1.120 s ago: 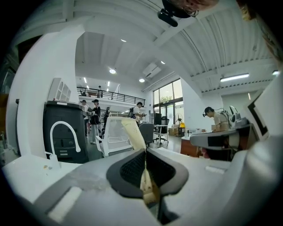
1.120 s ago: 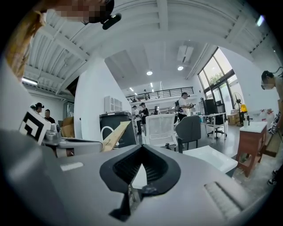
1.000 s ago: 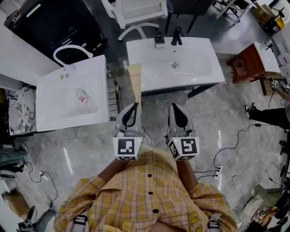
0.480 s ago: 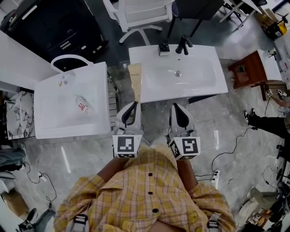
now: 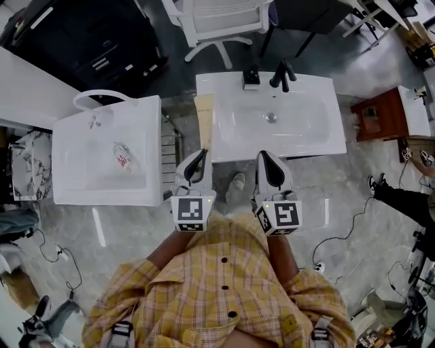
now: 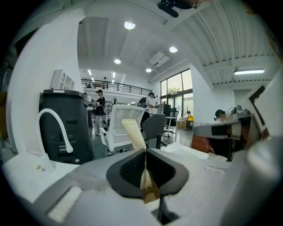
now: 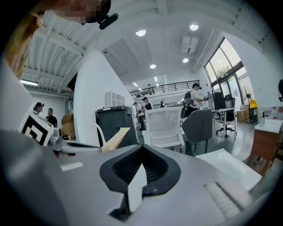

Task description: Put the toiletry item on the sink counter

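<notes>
cream-tan toiletry tube (image 5: 203, 126): flat and soft-walled. its crimped end is pinched between the closed jaws of the left hand-held gripper (image 5: 202, 155). the body juts ahead in the air and, in the head view, lines up with the left rim of the white sink worktop (image 5: 319, 144). it rests on nothing yet.

right hand-held gripper (image 5: 262, 156): jaws together, nothing between them. it sits level with the left one, just short of the worktop's near edge.

step in hand: carry and approach; placing not begun. the next move, as judged, is to reach forward and slightly right so the tube clears the rim. then lower it onto a flat ledge and part the jaws.

edges: the basin takes most of the worktop. the flat margins look narrow at the front and sides, and wider at the back beside the black tap (image 5: 282, 72) and small black dispenser (image 5: 251, 78). a tube set on the inner lip could slide into the basin.

open room: a second white sink (image 5: 75, 190) holding a small bottle (image 5: 123, 158) stands close on the left. a brown side table (image 5: 377, 115) is to the right and an office chair (image 5: 221, 17) is behind.
</notes>
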Motion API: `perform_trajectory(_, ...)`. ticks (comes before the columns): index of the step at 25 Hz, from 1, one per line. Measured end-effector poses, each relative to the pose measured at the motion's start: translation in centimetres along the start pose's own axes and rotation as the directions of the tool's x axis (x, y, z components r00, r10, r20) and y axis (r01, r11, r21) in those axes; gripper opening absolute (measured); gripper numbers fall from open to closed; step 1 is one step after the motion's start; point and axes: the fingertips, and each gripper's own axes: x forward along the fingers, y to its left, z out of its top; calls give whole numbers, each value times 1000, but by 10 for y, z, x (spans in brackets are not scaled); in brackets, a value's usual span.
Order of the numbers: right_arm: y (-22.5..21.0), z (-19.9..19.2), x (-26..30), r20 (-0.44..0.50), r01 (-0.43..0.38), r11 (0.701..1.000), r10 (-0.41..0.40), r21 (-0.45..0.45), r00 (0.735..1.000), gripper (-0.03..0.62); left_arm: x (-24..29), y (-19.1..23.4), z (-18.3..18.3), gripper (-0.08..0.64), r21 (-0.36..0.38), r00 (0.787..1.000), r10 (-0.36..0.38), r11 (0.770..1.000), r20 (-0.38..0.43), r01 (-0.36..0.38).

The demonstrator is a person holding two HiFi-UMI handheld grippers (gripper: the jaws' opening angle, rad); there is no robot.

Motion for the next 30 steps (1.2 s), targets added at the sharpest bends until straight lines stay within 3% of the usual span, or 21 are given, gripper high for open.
perform_trajectory(4, -8, 3, 24, -19, -54, 998, 53, -22, 998, -2, 25, 9, -8, 6, -40, 998, 28, 999, -49, -30)
perform_trajectory(12, -24, -16, 52, -72, -120, 993, 119, -4, 990, -2, 71, 25, -19, 6, -47, 991, 79, 995, -109, -85)
perform_trajectory(21, -37, -29, 69, -105, -137, 990, 140, 36, 985, -2, 120, 50, -39, 8, -18, 978, 117, 992, -173, -122)
perform_trajectory(30, -48, -42, 76, -145, -149, 988, 152, 33, 978, -2, 172, 64, -83, 9, -26, 953, 125, 990, -276, -138)
